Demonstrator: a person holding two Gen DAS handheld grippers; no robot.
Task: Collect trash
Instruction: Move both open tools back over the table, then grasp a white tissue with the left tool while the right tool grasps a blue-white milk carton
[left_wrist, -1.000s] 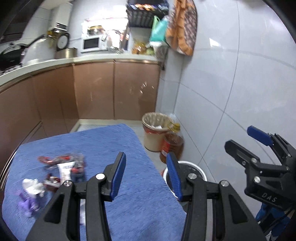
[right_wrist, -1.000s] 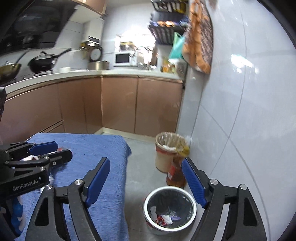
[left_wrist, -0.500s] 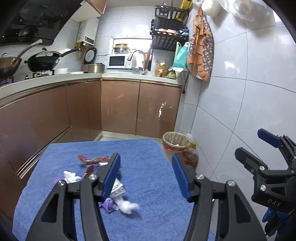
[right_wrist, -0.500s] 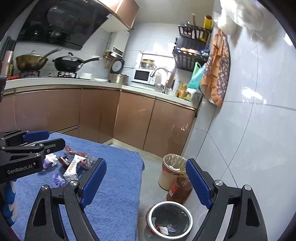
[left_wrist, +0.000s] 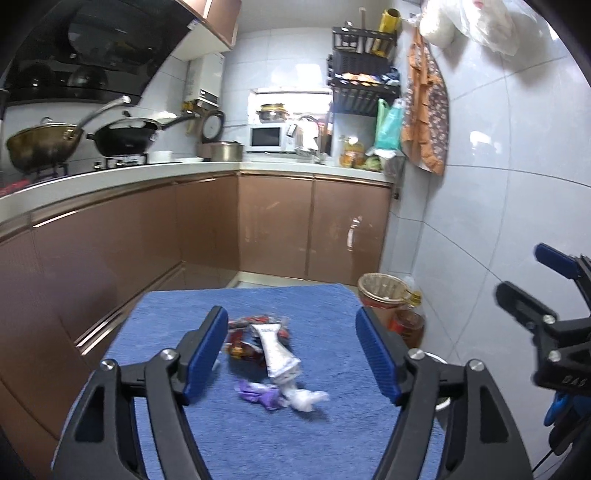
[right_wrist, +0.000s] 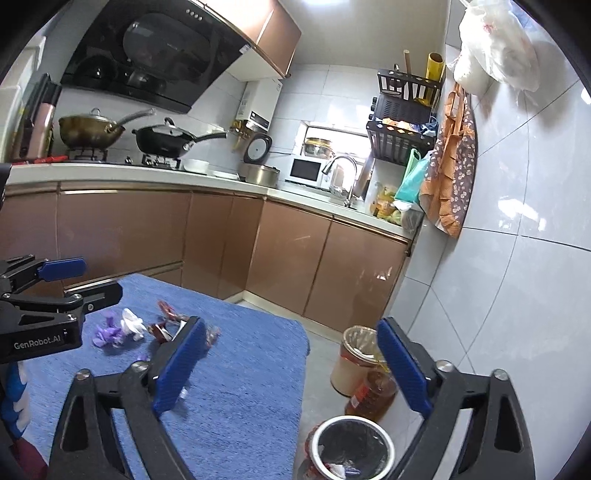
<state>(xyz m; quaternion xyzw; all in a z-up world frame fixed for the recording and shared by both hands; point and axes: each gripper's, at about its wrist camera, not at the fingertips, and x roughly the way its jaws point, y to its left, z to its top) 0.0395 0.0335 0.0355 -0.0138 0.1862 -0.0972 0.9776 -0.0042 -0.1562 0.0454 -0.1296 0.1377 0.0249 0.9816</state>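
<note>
Left gripper (jaws wide) above wrappers

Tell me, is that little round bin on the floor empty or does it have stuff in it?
Not empty. The right wrist view looks down into the round bin, and a few scraps of wrapper lie at its bottom, against the black liner. Most of it is unfilled.

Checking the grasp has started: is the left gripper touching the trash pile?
Apart. Left wrist view: open left gripper hovers short of the trash.
</note>
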